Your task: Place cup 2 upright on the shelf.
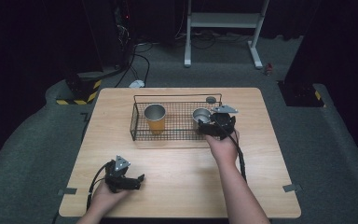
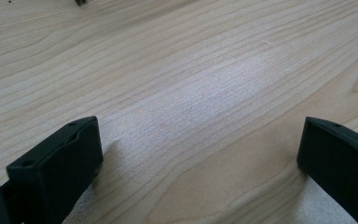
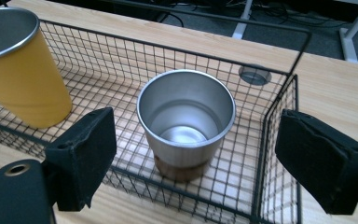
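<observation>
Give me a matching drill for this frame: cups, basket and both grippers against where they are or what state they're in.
Things:
1. yellow cup
2. silver cup
3. left gripper
4. wire basket

Places or states:
A. open, low over bare table near the person
B. left end of the basket, upright
C. on the table's far half, holding both cups
D. right end of the basket, in front of the open right gripper

Pairs: 1-B, 2-D, 3-A, 4-C

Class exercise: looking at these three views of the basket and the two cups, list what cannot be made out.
- Yellow cup: right gripper view, cut off by the left edge.
- Silver cup: high view, lower part behind the right gripper.
- Round disc beyond the wire basket: too small to identify.
</observation>
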